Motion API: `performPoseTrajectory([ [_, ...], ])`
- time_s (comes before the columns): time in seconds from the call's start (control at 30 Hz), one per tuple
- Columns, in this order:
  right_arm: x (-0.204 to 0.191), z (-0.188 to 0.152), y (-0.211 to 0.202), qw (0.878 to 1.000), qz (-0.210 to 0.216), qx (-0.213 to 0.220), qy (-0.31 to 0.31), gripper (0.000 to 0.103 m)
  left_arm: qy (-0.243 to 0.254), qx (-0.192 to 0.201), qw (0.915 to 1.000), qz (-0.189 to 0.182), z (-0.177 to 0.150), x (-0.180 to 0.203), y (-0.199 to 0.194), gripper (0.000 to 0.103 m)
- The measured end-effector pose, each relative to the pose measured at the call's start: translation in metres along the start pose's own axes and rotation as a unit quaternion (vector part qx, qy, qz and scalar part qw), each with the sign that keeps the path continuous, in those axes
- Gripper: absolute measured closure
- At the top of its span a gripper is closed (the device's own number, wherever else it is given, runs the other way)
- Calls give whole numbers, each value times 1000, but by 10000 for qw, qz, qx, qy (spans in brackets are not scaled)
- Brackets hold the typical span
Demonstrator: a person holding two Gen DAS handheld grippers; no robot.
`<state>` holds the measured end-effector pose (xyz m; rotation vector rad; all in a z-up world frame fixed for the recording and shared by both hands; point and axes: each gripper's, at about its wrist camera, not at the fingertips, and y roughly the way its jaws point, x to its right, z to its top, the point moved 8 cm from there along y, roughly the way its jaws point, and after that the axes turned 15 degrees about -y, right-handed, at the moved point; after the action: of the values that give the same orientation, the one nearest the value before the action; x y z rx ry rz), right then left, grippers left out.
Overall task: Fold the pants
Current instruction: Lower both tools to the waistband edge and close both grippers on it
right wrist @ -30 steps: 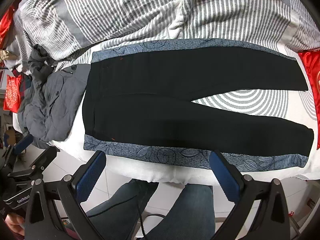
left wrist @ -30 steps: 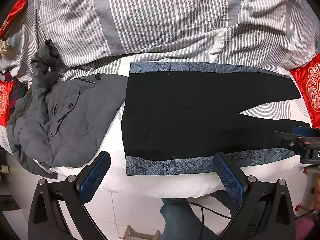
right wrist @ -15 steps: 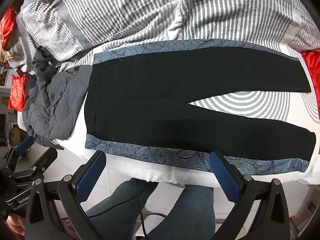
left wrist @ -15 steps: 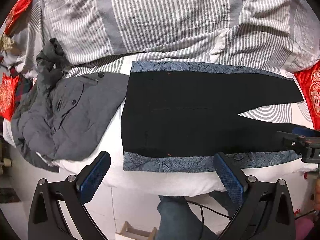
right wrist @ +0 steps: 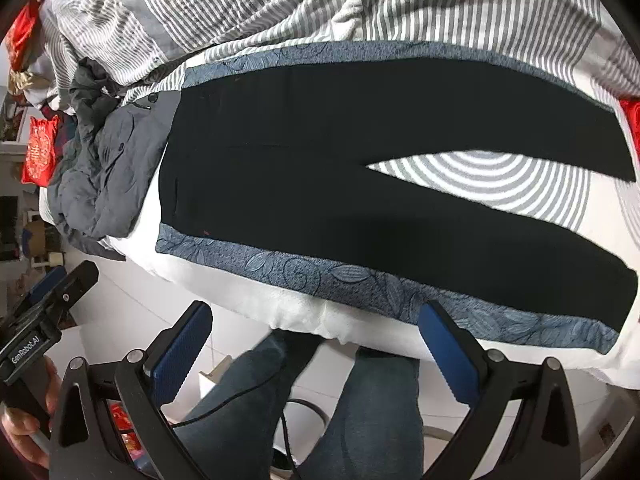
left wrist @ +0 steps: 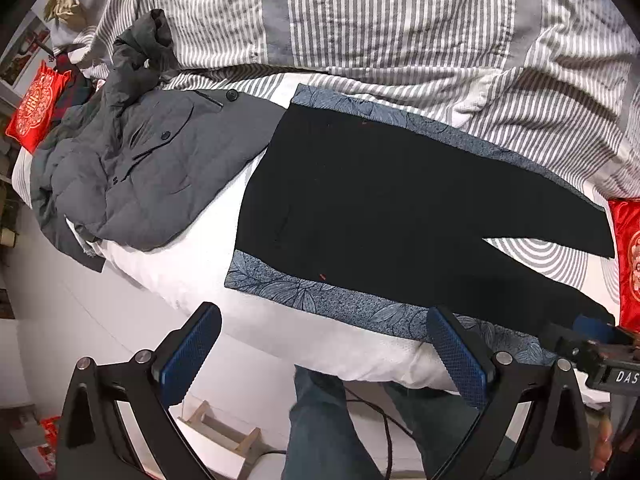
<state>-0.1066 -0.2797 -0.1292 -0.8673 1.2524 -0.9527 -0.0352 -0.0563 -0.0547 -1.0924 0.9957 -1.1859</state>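
At the far left we see a red cushion (left wrist: 38, 110) by the bed's edge, and next to it a grey jacket (left wrist: 148, 168) lying crumpled on the white bedsheet (left wrist: 200, 256), its right side reaching just up to the waistband of the pants. Our left gripper (left wrist: 320, 354) hangs off the near side of the bed with its blue-padded fingers (left wrist: 190, 350) spread wide and nothing between them; it touches no cloth.

The black pants (right wrist: 320, 184) lie flat on the bed, spread on a blue floral cloth (right wrist: 360, 280) whose strips show along their near and far sides. Their long axis runs left to right, roughly parallel to the near bed edge: the waistband is at the left, just beside the jacket, and the two legs point right. The legs part in a narrow V that opens rightward, with a grey-and-white ringed pattern (right wrist: 500, 184) of the bedding showing in the gap. Behind the pants a striped duvet (right wrist: 360, 0) is bunched along the far side.

Our right gripper (right wrist: 320, 350) also hovers off the near edge, below the nearer leg, fingers (right wrist: 446, 354) wide apart and empty. At the far right another red cushion (left wrist: 630, 264) sits near the leg ends. Below both tools our jeans-clad legs (right wrist: 360, 412) stand against the bed.
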Motion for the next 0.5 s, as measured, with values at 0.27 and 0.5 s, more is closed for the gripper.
performPoseTrajectory([
  [0.27,-15,-19,28,9966,504,321,568,0,42,-180,9992,-355,2,-22,38,0],
  [0.5,-32,-37,90,9721,1574,971,1444,0,-115,-575,9959,-686,-13,-58,105,2],
])
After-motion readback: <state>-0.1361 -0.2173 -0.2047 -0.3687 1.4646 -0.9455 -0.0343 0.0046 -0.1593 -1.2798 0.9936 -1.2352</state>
